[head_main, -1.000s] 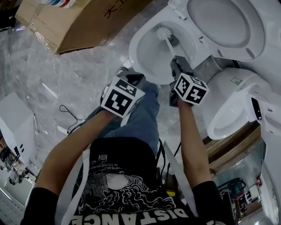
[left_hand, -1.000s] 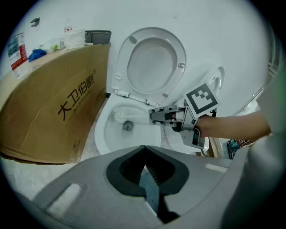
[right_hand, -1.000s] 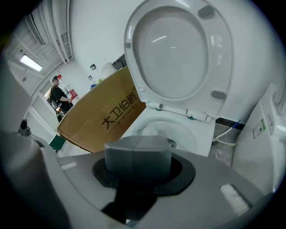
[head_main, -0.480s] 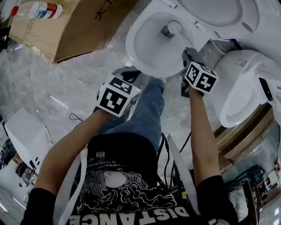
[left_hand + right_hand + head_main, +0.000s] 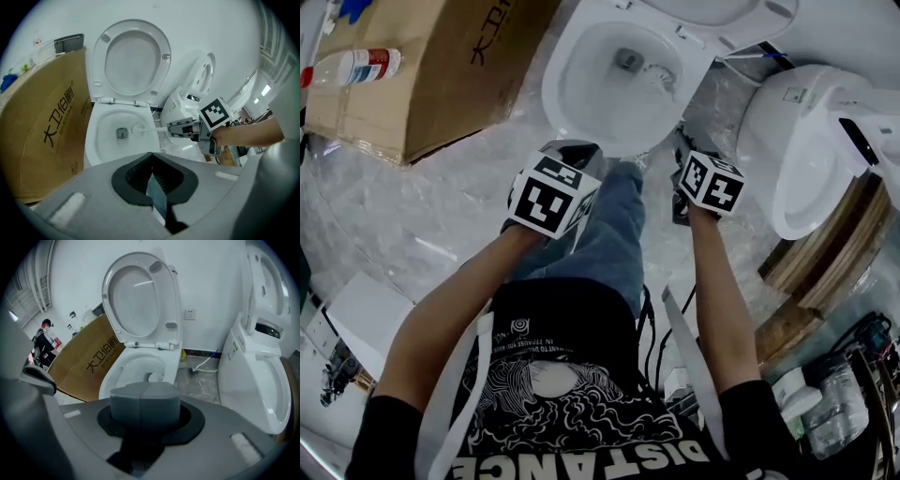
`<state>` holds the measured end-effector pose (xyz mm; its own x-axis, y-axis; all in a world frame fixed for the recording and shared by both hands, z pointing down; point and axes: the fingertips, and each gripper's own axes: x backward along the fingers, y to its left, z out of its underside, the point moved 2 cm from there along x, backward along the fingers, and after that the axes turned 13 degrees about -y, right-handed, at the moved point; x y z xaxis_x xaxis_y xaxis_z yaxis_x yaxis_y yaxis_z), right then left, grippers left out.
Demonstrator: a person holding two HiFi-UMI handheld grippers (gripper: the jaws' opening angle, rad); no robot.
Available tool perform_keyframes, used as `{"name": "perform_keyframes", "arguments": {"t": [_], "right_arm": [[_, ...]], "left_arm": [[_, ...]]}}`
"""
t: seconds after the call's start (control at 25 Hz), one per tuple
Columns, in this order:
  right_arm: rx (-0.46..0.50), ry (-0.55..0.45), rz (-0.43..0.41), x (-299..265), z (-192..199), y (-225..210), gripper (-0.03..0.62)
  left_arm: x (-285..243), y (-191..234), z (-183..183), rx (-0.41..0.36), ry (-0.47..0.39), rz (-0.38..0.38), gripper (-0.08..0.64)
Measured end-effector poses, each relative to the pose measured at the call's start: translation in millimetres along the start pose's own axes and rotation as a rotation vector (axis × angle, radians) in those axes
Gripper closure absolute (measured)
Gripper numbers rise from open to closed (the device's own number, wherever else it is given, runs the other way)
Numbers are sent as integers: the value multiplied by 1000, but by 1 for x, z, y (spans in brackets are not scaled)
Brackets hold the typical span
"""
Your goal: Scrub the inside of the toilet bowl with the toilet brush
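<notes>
The white toilet bowl (image 5: 581, 94) stands open, seat and lid raised (image 5: 131, 61). My right gripper (image 5: 682, 142) is shut on the grey handle end (image 5: 145, 404) of the toilet brush. Its white shaft (image 5: 158, 128) reaches over the rim into the bowl. The round brush head (image 5: 656, 75) lies on the bowl's inside just right of the drain hole (image 5: 628, 60). My left gripper (image 5: 572, 152) hangs in front of the bowl above the person's jeans, jaws shut (image 5: 151, 157), holding nothing.
A large cardboard box (image 5: 422, 66) with a bottle (image 5: 352, 66) on it stands left of the toilet. A second white toilet (image 5: 811, 141) stands at the right, on wooden boards (image 5: 825, 267). A hose (image 5: 206, 365) lies on the floor between them. A person (image 5: 42, 341) stands far off.
The brush head has swept across the bowl, from left of the drain hole to its right. The head camera has tilted, so the toilet sits higher in view. The left gripper kept its place.
</notes>
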<state>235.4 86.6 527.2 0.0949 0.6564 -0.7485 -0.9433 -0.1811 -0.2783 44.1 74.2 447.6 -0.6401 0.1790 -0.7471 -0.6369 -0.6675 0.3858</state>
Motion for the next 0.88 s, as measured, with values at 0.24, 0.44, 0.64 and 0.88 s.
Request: {"name": "perform_keyframes", "arguments": {"t": [0.24,0.44,0.64,0.88], "right_arm": [[-31,31,-2,28,32,20,443],[-70,63,-9,48,58,40,443],[-80,92,-35,62,73,60,443],[-40,112,-82,56,78,91,443]], "left_arm": [[-9,-10,4,-27,15,43,565],[-11,-13,8,-27,6,59,565],[-6,-12,13,19,-21,57,565],[3,-2,32,91,-54,33,565]]}}
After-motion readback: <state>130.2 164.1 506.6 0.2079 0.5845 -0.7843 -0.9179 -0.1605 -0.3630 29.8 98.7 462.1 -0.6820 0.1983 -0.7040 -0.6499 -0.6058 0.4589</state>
